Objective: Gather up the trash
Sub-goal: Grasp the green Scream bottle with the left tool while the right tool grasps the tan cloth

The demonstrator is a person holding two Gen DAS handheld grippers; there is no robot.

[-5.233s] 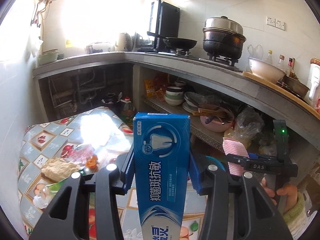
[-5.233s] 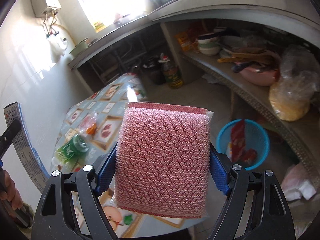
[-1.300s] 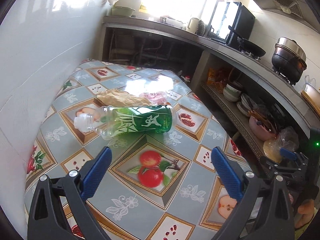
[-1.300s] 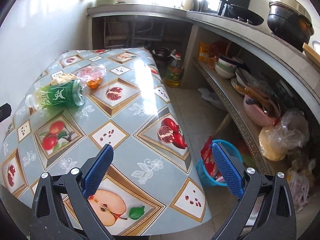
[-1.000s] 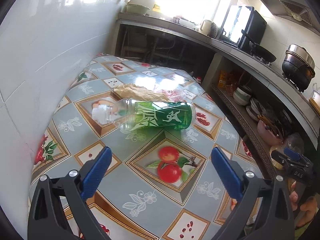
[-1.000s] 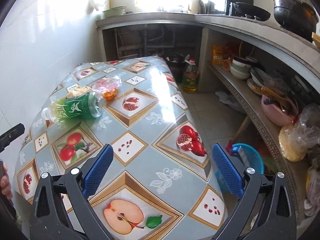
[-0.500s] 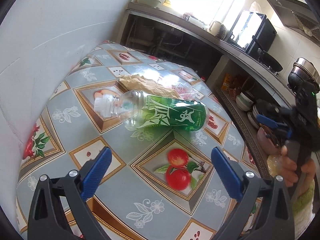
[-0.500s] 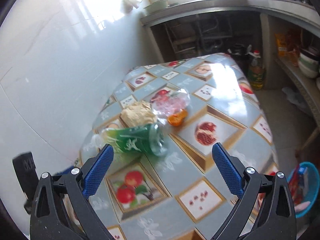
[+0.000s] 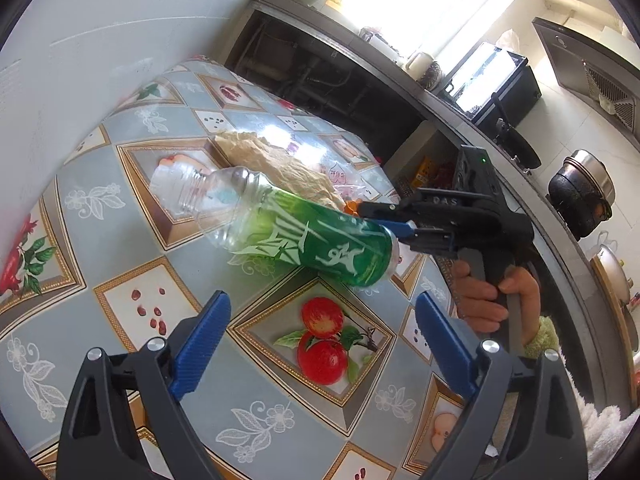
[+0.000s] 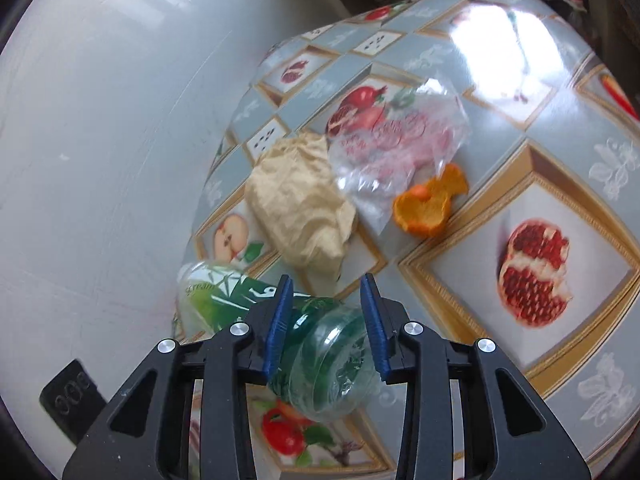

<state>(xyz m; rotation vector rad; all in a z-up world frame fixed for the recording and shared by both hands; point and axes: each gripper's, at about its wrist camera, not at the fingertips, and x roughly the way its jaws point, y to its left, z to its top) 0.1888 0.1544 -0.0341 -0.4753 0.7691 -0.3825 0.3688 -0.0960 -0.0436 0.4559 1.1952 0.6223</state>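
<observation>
Right wrist: right gripper (image 10: 326,320) just closed, grasping green bottle (image 10: 320,356) near wall-side table (image 10: 560,128) edge; left gripper (image 9: 320,340) released.

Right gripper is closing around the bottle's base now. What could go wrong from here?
The right gripper, whose jaws have just been closing, straddles only the base end of the green bottle; the thin plastic may crush or pivot out. The uncapped neck could sweep the crumpled paper or the orange peel off the table.

The bottle (image 10: 320,344) is clear, glossy plastic with a shiny green label. At its 12 o'clock lies crumpled matt paper (image 10: 300,204) beside a thin crinkled plastic bag (image 10: 396,140). The bench (image 10: 520,128) wears a glossy printed oilcloth.
</observation>
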